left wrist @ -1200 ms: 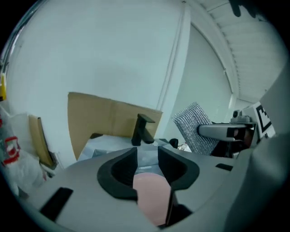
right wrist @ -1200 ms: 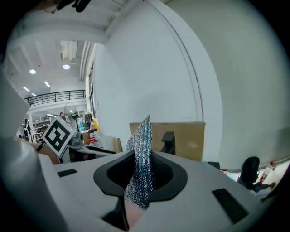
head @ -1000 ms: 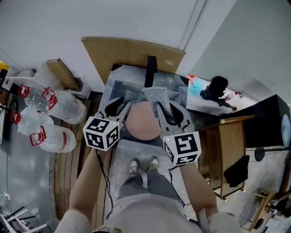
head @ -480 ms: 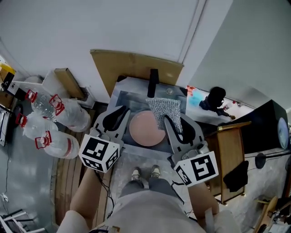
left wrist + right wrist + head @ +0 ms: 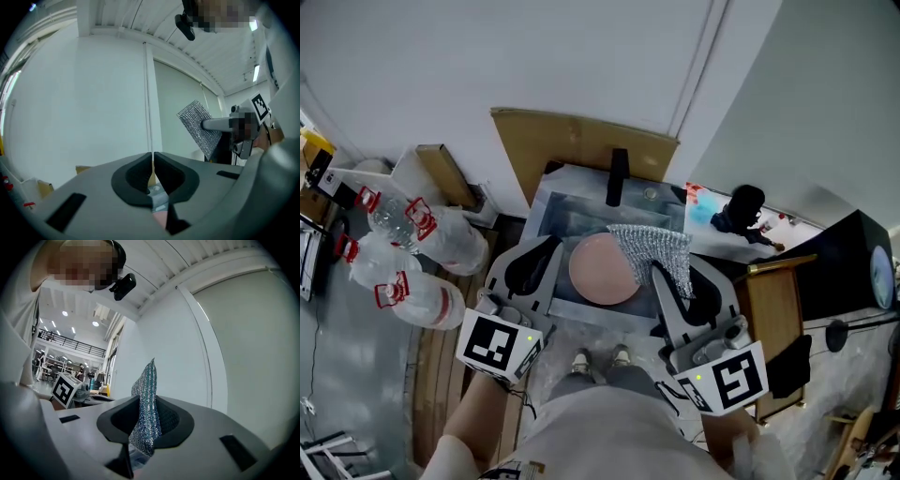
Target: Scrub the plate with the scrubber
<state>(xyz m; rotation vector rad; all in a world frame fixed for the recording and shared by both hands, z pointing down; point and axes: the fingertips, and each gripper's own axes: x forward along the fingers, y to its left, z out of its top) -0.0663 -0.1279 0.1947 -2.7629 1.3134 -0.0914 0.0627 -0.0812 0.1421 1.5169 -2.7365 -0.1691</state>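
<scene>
Both grippers have drawn back toward the person and risen since a second ago, lifting the silver mesh scrubber [image 5: 656, 246] off the round pink plate [image 5: 598, 272]. That plate lies flat in the middle of the steel sink [image 5: 546, 204], below the black faucet [image 5: 619, 176] at its far edge. On the right gripper [image 5: 659, 272] the jaws are clamped on the scrubber's lower part, and the rest stands free in the air. On the left gripper [image 5: 153, 157] the jaws have just been closing and now meet with nothing between them.
</scene>
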